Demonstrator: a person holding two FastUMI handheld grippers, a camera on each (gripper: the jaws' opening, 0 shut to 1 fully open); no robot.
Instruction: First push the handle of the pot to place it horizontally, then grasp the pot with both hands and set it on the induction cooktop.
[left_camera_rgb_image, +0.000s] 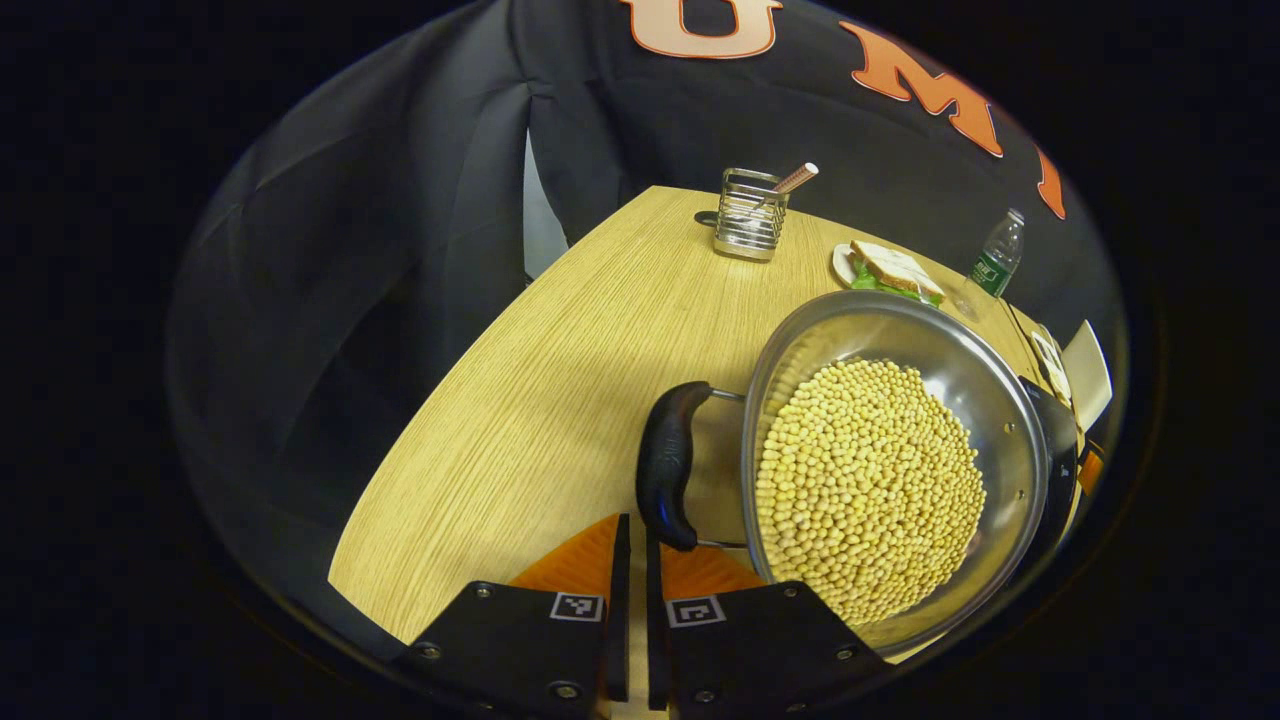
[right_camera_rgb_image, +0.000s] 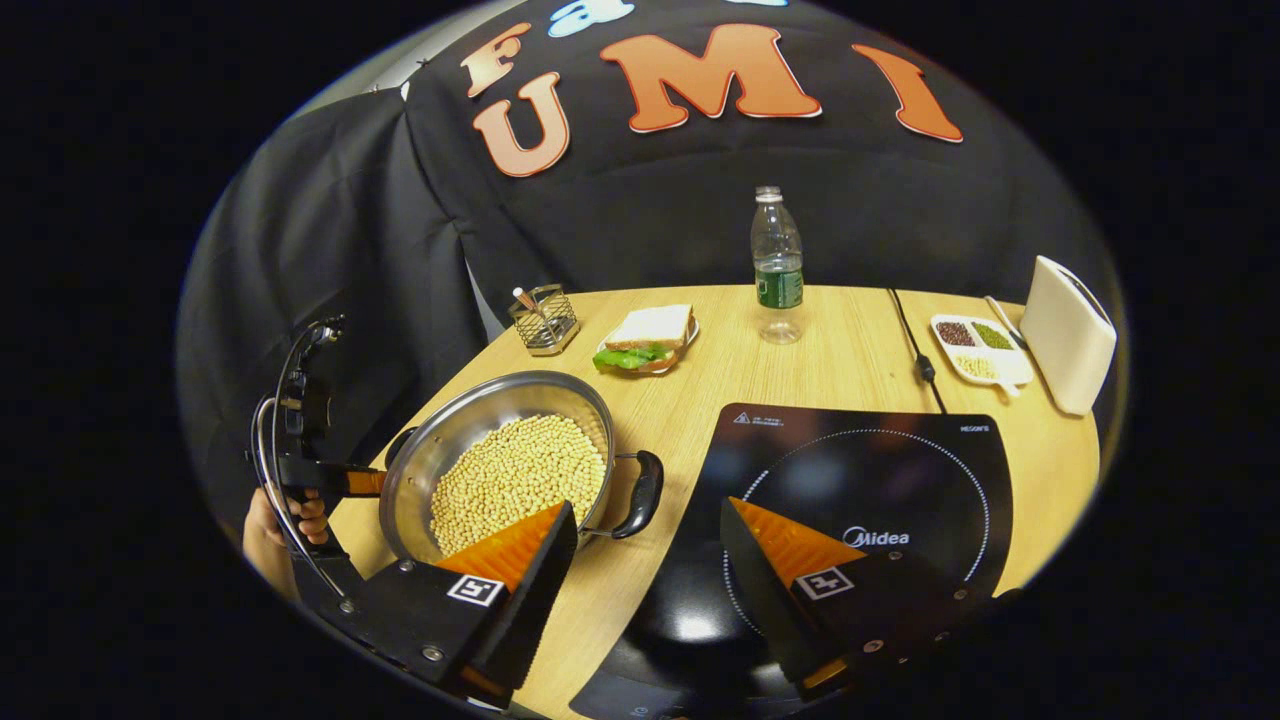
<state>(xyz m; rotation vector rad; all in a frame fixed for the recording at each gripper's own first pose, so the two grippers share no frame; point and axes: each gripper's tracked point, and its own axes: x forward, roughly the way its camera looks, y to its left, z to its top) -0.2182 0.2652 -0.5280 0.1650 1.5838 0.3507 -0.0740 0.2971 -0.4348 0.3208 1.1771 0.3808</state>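
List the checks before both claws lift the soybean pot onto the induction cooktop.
1. Right claw open: ok, jaws wide apart.
2. Right handle gripped: not ok, it lies just ahead, ungripped.
3. Left claw around left handle: not ok, jaws closed beside it, not around it.
4. Left handle horizontal: cannot tell.
5. Induction cooktop free: ok, visible glass bare.
6. Soybeans below the rim of the pot: ok.

Induction cooktop (right_camera_rgb_image: 850, 480): brand "Midea" printed in white near its front edge, inside the dotted ring. Small white print at both rear corners, too small to read. Water bottle (right_camera_rgb_image: 777, 262) label unreadable.
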